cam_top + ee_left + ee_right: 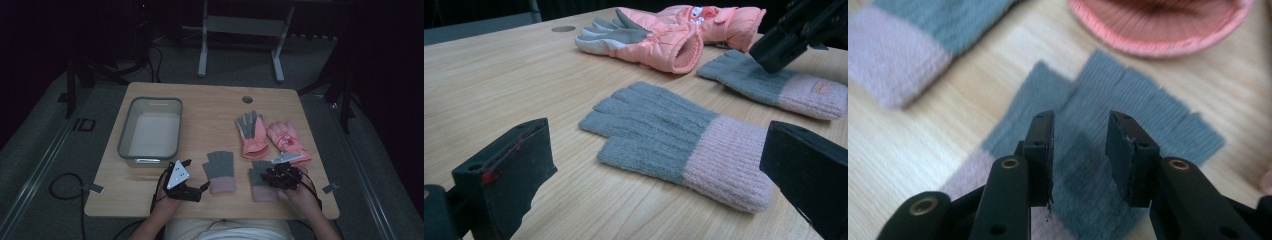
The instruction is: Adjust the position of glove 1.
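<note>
Item: grey knitted glove with pink cuff [1128, 125], near right on tabletop [210, 107]. Soft, light, limp; pinch at cuff. Right tongs [1080, 150] partly open above it, empty; left tongs [649, 170] wide.

Knit gloves [219, 171] – two; padded gloves [253, 132] – two; bin [150, 131] – one.

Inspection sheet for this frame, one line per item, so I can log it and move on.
Surface: wooden table, round hole near the far edge.
Job's things: two grey-and-pink knit gloves; right knit glove under the right tongs, left knit glove lying free.
Clutter: two pink padded gloves; empty grey bin.
Grippers: left tongs open; right tongs open just above the glove.
Cables: black cable on the floor.
Surroundings: grey stand beyond the table, dark room.
</note>
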